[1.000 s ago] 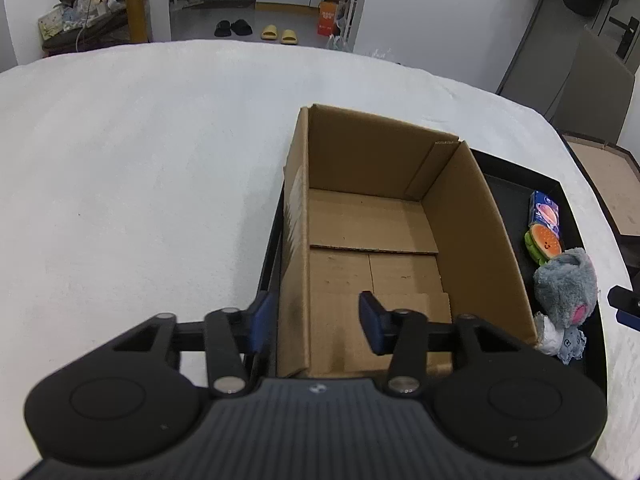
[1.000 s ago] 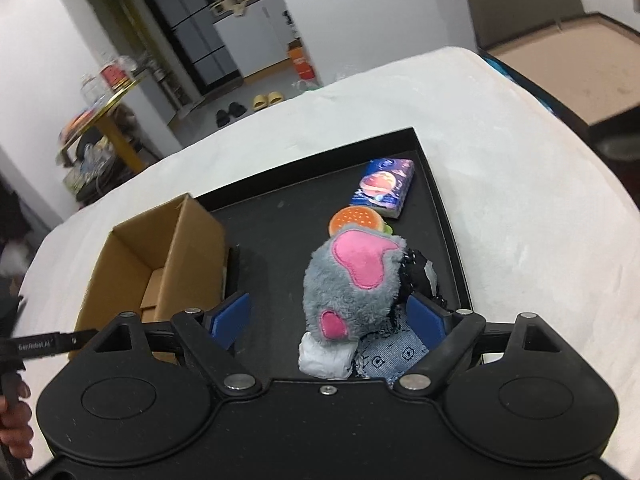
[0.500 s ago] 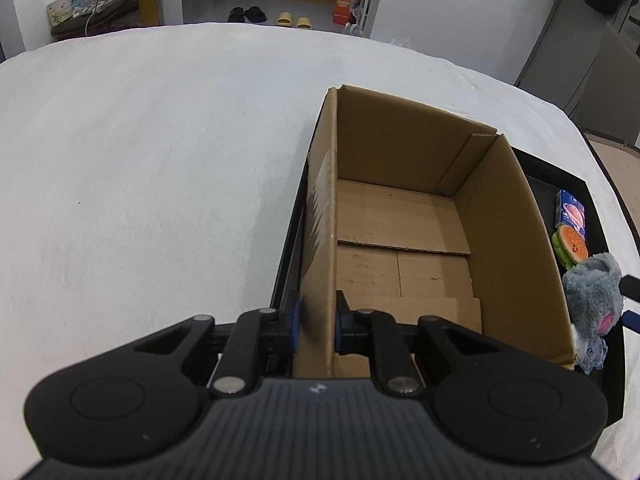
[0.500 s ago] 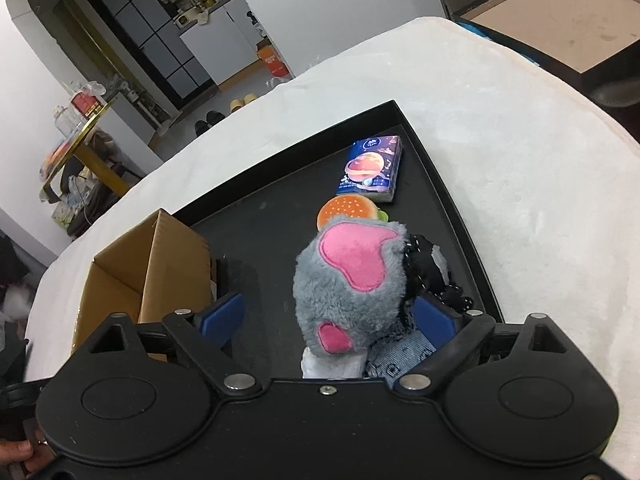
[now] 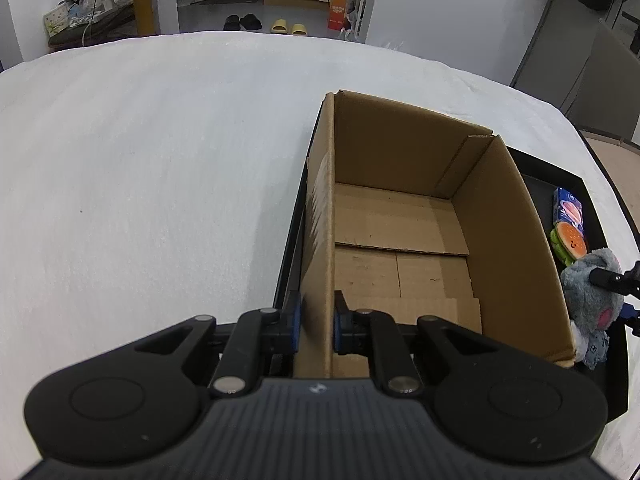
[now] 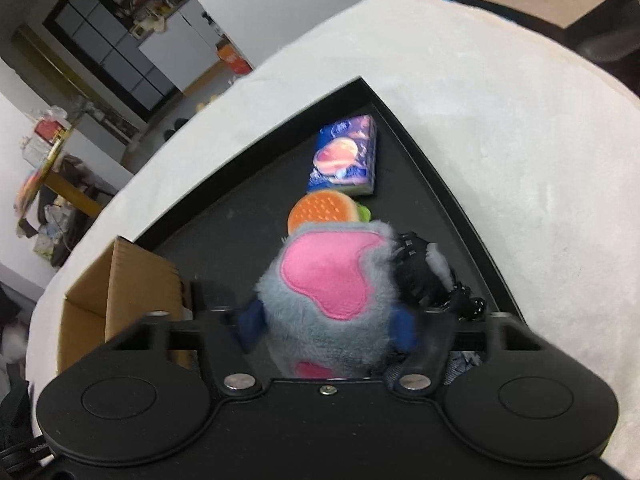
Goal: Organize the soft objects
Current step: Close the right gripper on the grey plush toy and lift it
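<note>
- Left gripper [image 5: 316,326]: jaws pressed together on the left wall of the cardboard box [image 5: 400,240], one blue pad outside the wall, one inside. Gripper points steeply down.
- Box is open at the top, nothing visible inside. It sits at the left end of a black tray [image 5: 576,178] on a white cloth-covered table [image 5: 160,180].
- Right gripper [image 6: 326,326]: jaws closing around a grey plush toy [image 6: 332,280] with a pink heart patch. Toy sits between the blue pads [image 6: 404,328], which are at its fur on both sides; view is motion-blurred, so firm pressure cannot be confirmed.
- Plush toy stands in the tray, to the right of the box and close to the tray's near end. In the left wrist view it [image 5: 592,292] is just beside the box's right wall, with one black finger of the right gripper [image 5: 612,280] against it.
- Other soft things in the tray, beyond the plush toy: a burger-shaped toy [image 6: 322,210] touching it, then a blue tissue pack [image 6: 346,156] just beside the burger.
- Black beaded item [image 6: 424,276] lies just right of the plush toy, touching it.
- Blue patterned cloth [image 5: 596,348] lies under the plush toy's near side.
</note>
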The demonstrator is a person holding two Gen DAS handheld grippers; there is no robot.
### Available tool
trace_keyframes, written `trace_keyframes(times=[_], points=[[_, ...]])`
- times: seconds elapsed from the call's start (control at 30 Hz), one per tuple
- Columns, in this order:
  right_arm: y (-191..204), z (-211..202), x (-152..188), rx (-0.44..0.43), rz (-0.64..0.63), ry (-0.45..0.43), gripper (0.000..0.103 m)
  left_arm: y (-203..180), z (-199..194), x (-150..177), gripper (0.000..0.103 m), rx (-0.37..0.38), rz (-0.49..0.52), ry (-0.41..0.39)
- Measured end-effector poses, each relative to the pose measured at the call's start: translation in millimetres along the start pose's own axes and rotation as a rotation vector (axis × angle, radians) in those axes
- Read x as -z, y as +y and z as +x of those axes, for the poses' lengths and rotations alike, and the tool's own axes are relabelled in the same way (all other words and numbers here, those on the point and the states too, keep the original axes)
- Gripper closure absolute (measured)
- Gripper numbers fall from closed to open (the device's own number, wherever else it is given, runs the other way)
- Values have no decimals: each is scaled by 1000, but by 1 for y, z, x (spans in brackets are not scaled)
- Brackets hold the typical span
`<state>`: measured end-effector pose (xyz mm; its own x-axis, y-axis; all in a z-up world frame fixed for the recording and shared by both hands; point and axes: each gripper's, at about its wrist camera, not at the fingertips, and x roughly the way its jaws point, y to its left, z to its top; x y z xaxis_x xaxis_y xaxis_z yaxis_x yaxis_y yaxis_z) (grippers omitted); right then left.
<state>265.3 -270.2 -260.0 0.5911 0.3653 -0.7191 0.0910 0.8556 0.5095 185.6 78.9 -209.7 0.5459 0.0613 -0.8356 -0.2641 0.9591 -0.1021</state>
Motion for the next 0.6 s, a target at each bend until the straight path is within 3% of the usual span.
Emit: trace_keyframes(times=[0.17,0.6], points=[[6,-13,9,-14,-33,-24,51,1,-3,3,90,1,-7,-11],[51,-41,13,-70,-207,-111,51,3,-4,1,89,7,-8,-4]])
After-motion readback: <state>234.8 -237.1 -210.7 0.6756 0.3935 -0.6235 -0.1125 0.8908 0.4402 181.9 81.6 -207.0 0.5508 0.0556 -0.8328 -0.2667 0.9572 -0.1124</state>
